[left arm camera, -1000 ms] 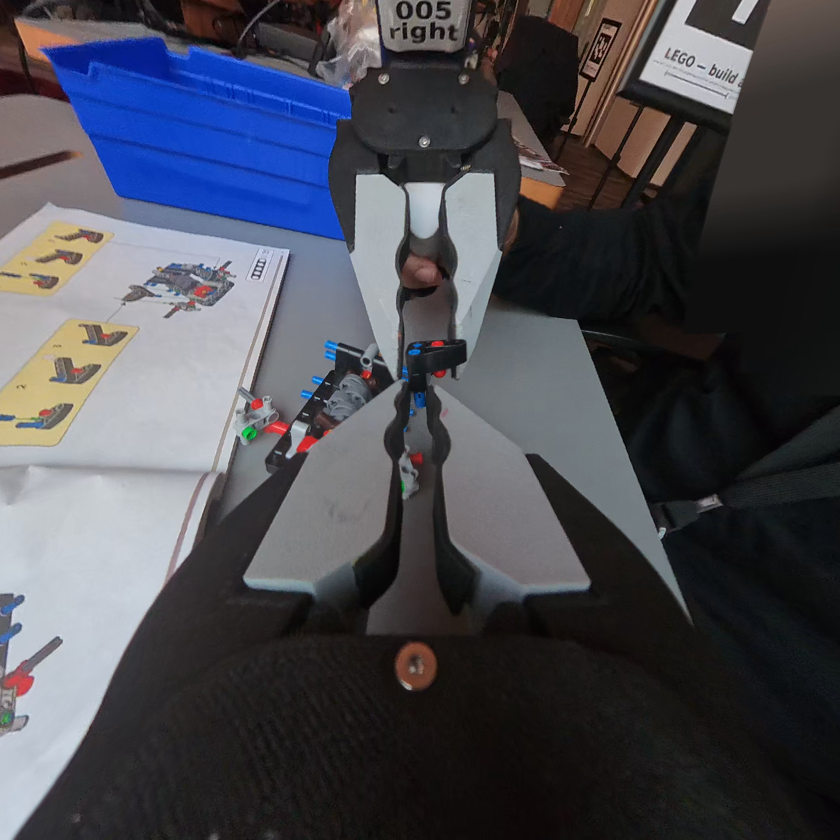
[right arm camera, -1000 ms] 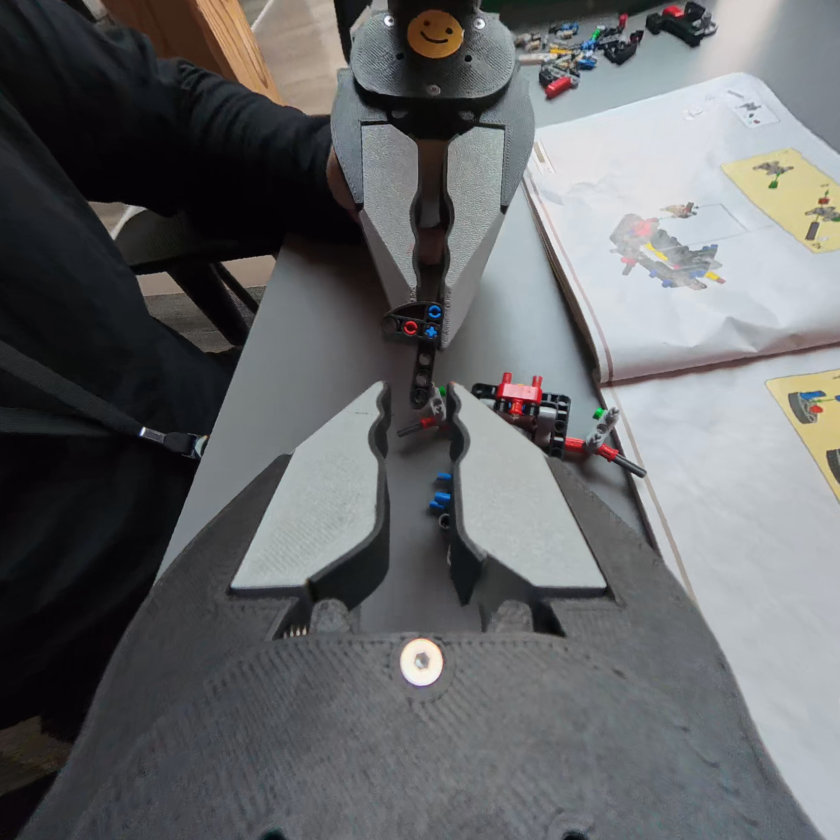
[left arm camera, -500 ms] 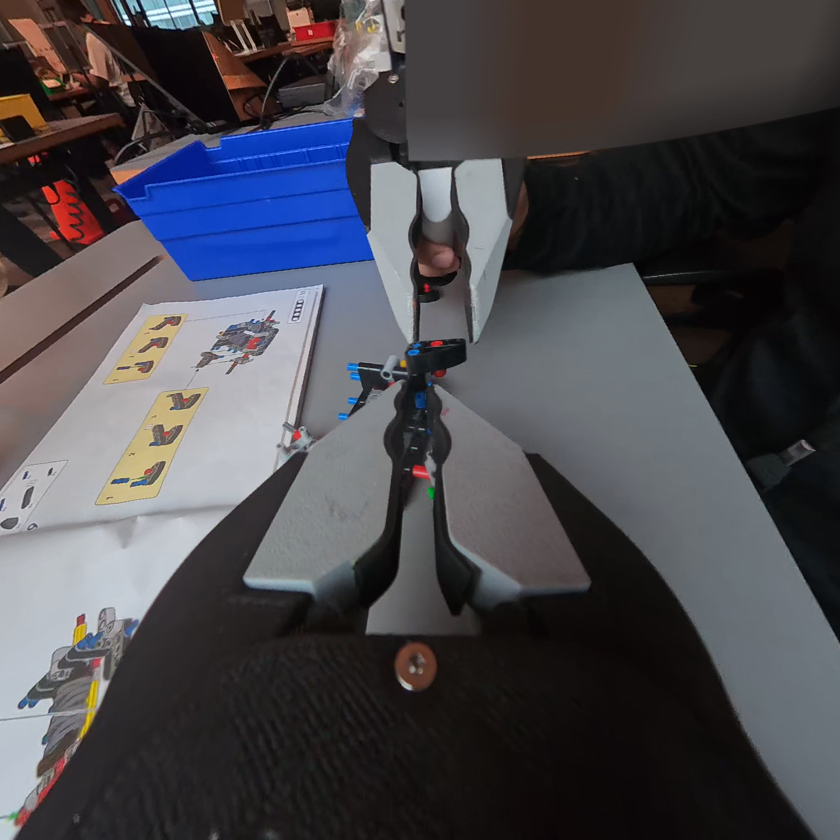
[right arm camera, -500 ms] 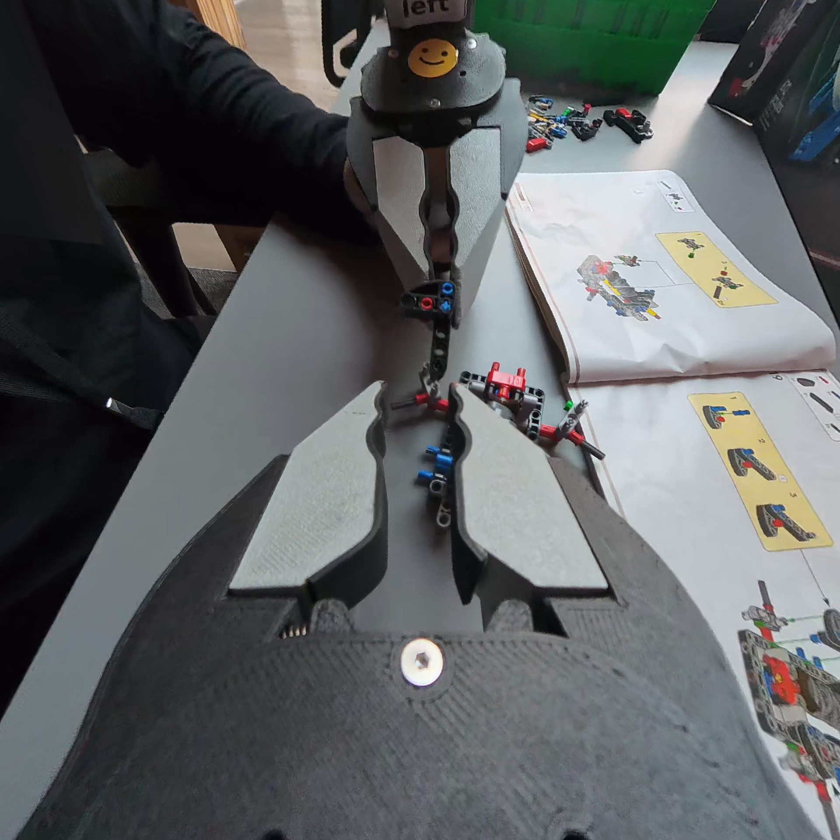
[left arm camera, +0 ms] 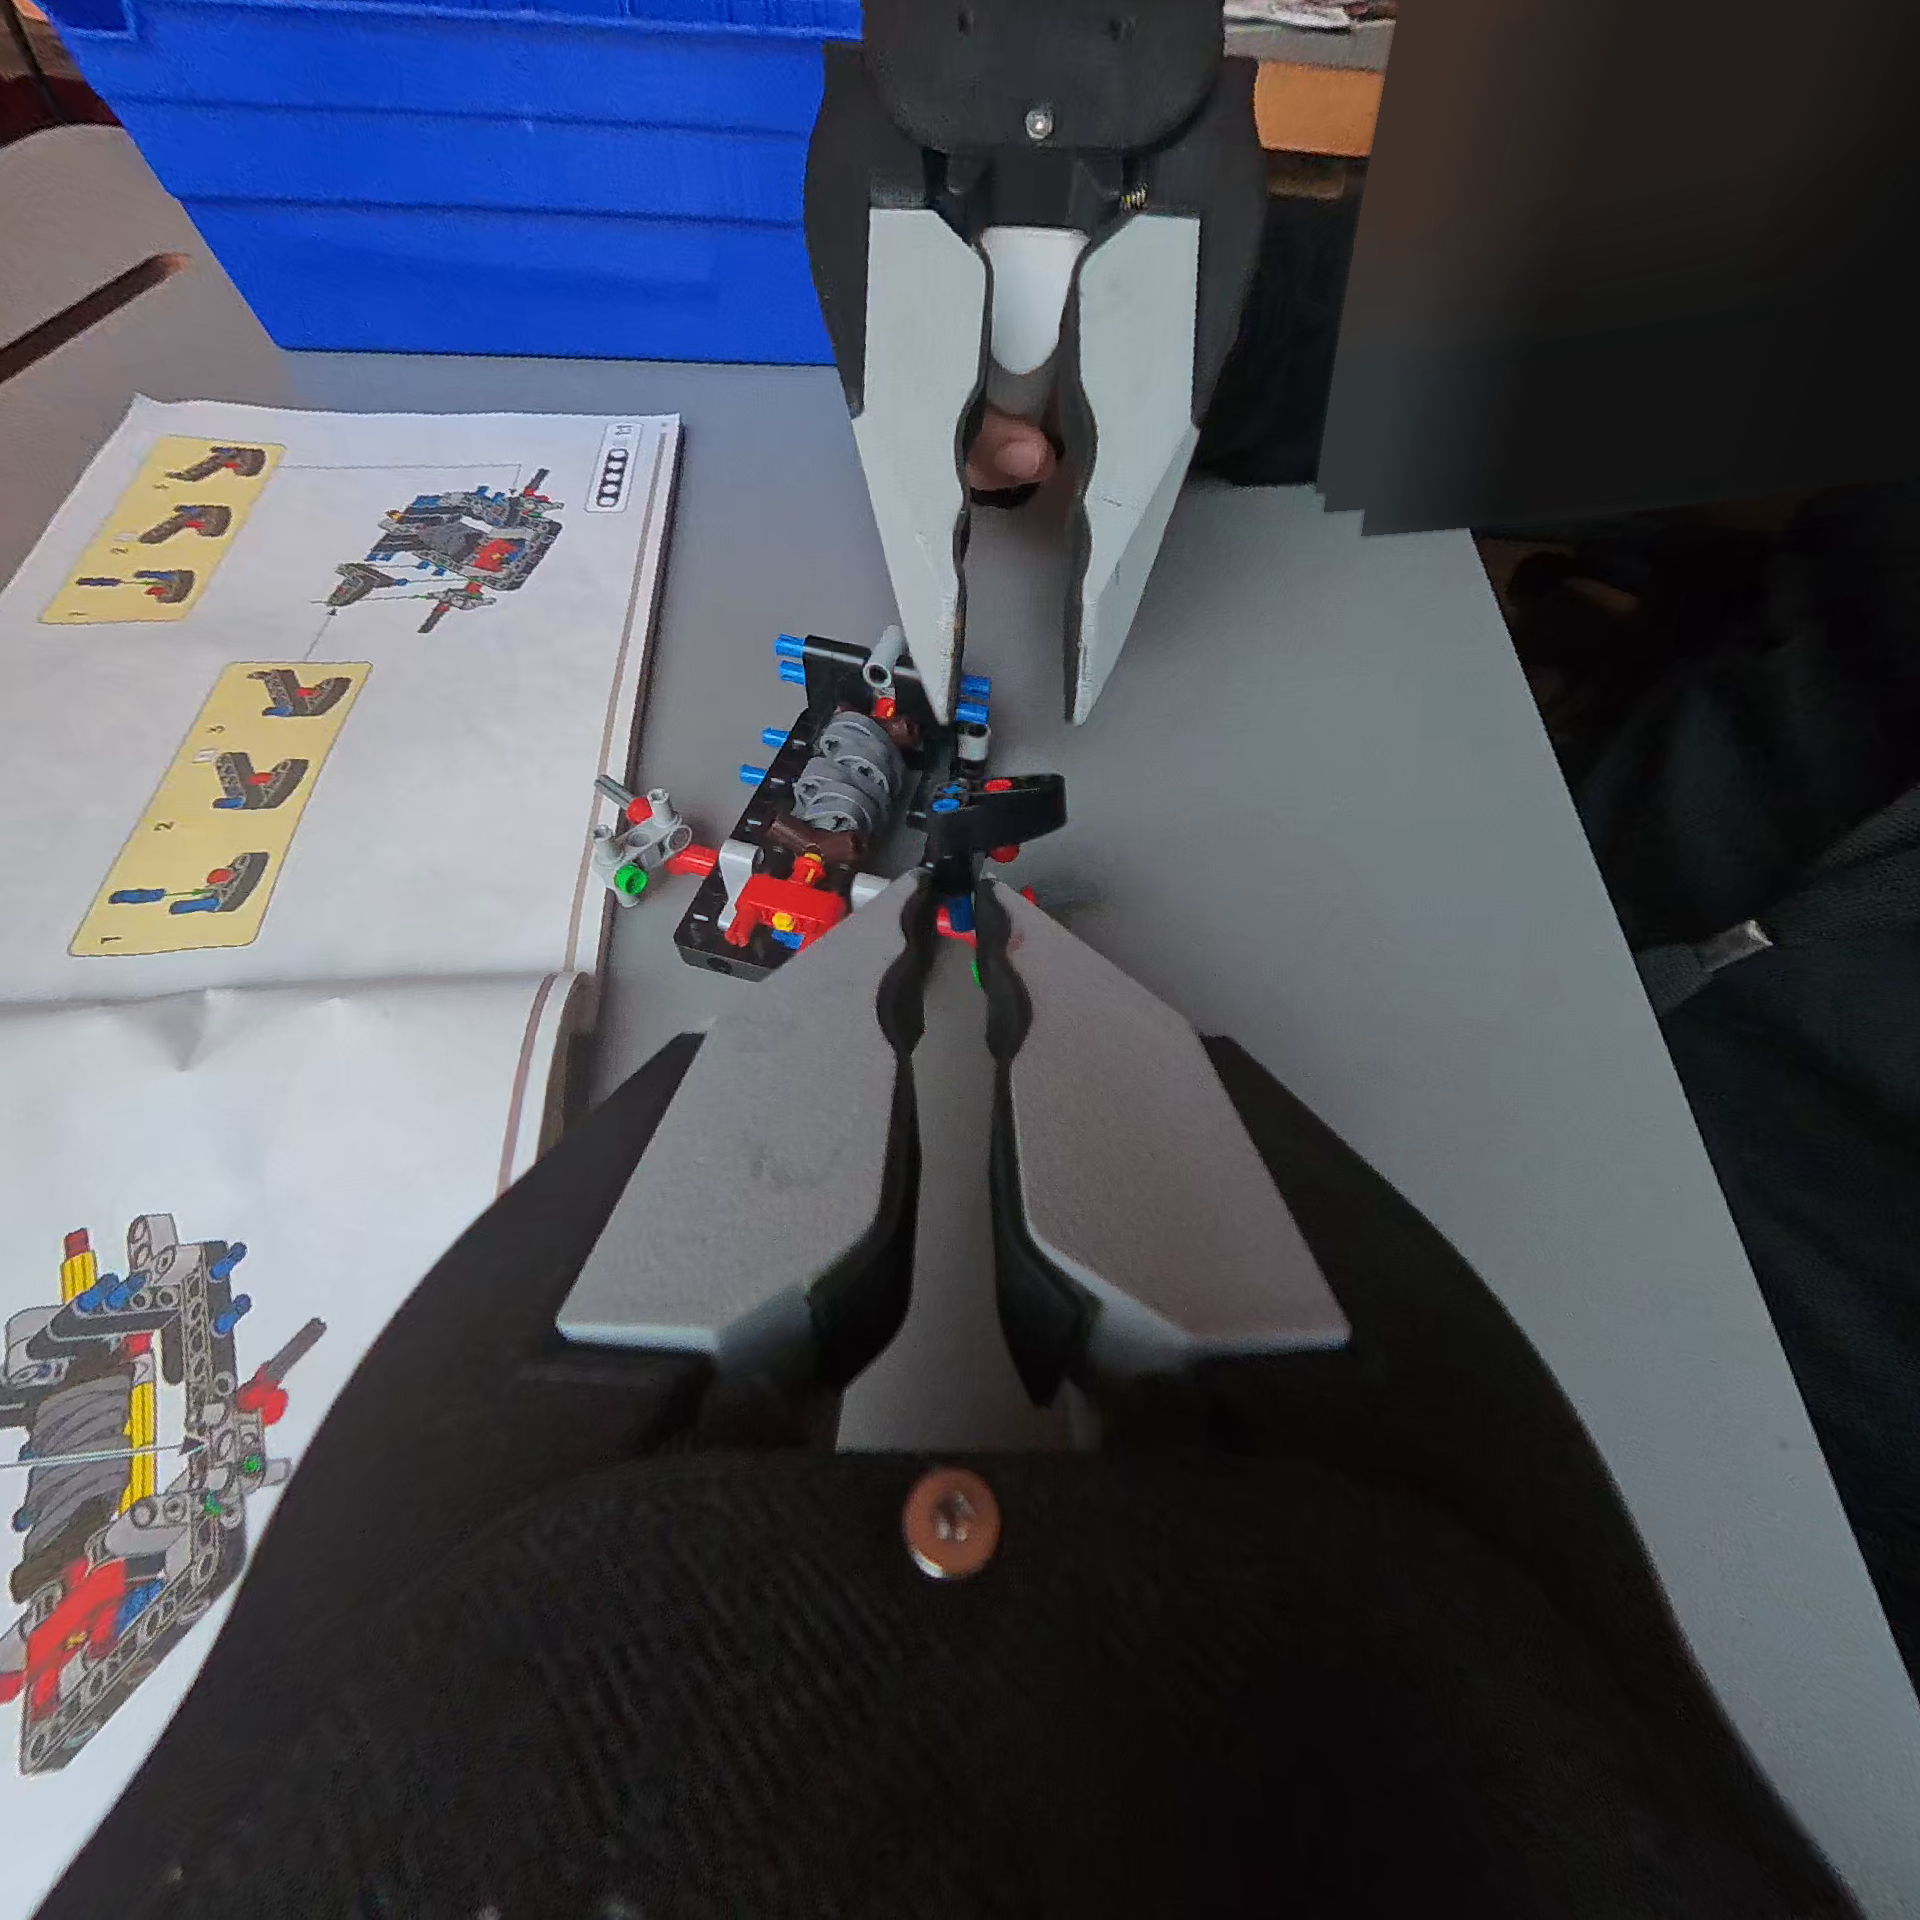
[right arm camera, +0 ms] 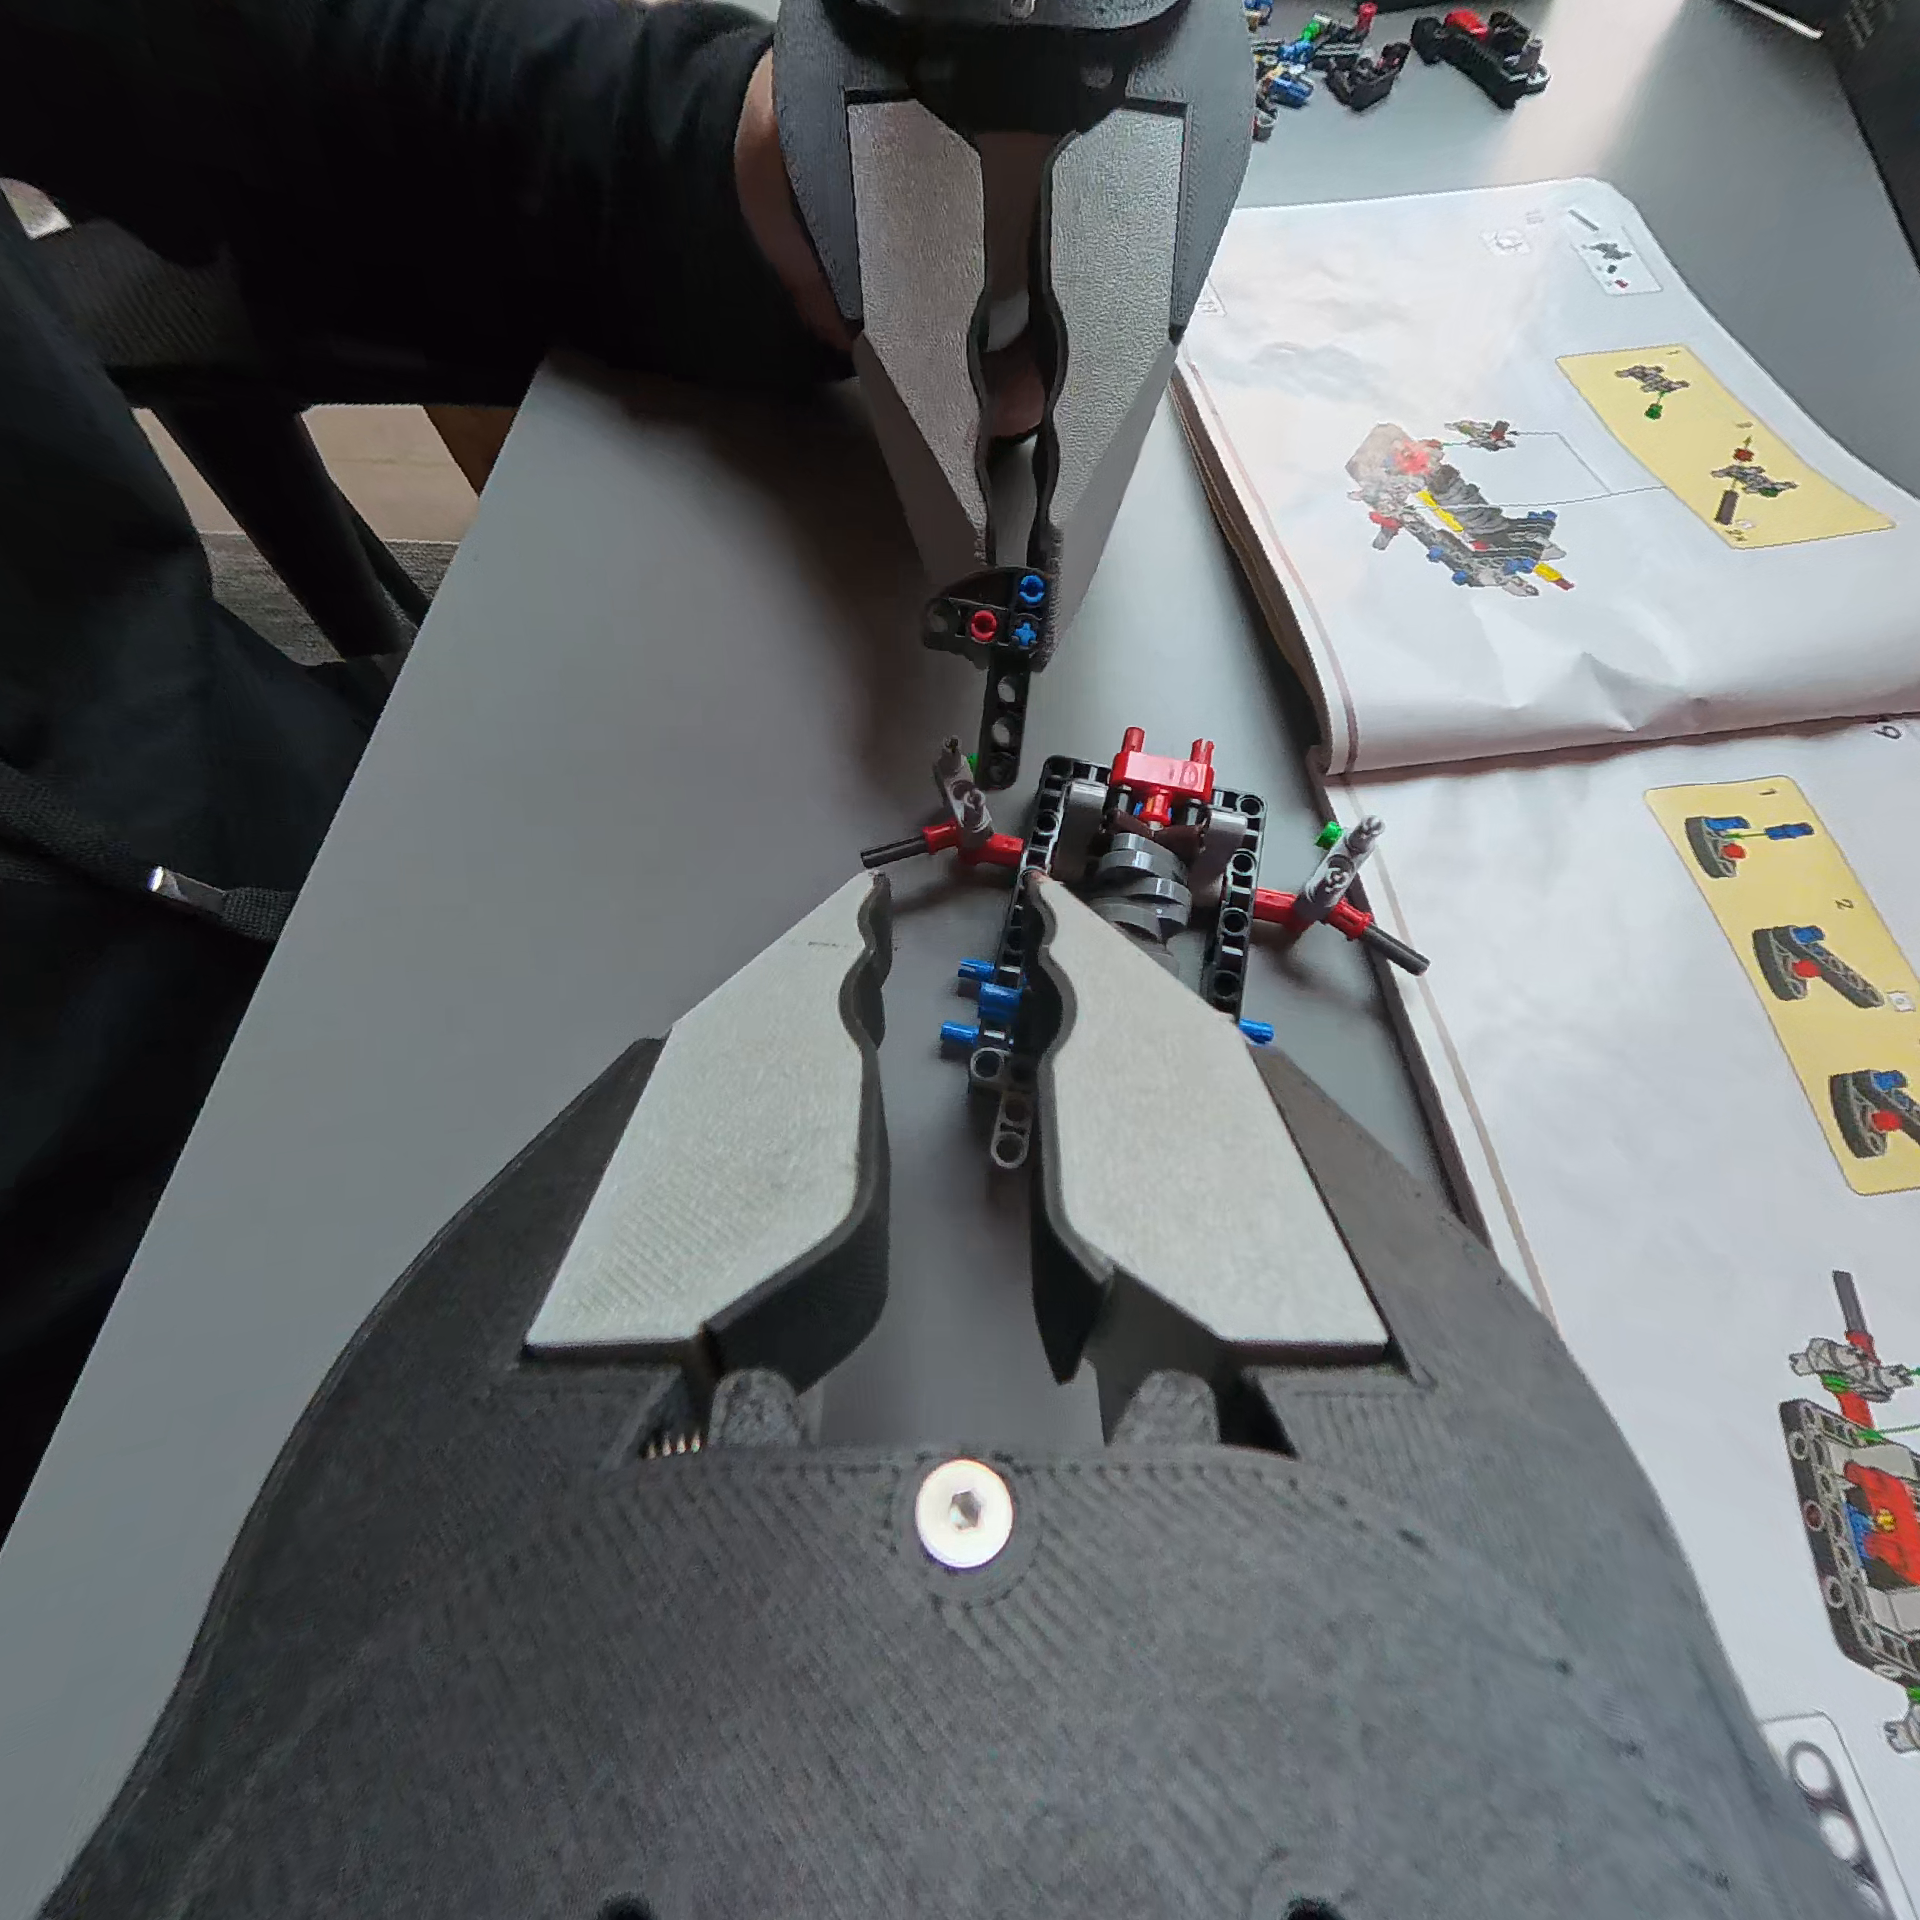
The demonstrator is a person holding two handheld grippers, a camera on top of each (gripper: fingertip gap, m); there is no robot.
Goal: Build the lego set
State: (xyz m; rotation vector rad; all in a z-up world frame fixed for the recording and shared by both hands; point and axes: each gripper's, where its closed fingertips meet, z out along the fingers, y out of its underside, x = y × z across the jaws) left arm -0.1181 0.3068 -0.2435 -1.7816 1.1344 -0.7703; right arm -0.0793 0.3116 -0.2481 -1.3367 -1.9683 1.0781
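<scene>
The left gripper (left arm camera: 951,904) is pinching a black beam (left arm camera: 992,821) at its tips, jaws nearly pressed together on it. From the right wrist view you can see that beam (right arm camera: 1003,665) hanging out of the left gripper (right arm camera: 1023,582): a rounded black plate with red and blue pins on top, and a thin holed strip running down toward the chassis (right arm camera: 1143,873).

The right gripper (right arm camera: 951,904) is spread, nothing between its jaws. One tip sits right over the chassis's near edge, the other over bare table (right arm camera: 623,727) beside it. In the left wrist view the right gripper (left arm camera: 1013,686) hangs just behind the chassis (left arm camera: 821,821), jaws apart.

The chassis is a black frame with grey gears in the middle, a red block at one end, blue pins along its sides and red axles sticking out both ways. The beam's lower end is just beside the chassis, near a grey connector (right arm camera: 961,800); can't tell if they touch.

The manual (left arm camera: 312,727) lies open right next to the chassis. A blue bin (left arm camera: 468,177) sits behind it, and loose parts (right arm camera: 1382,52) lie well off from it.
</scene>
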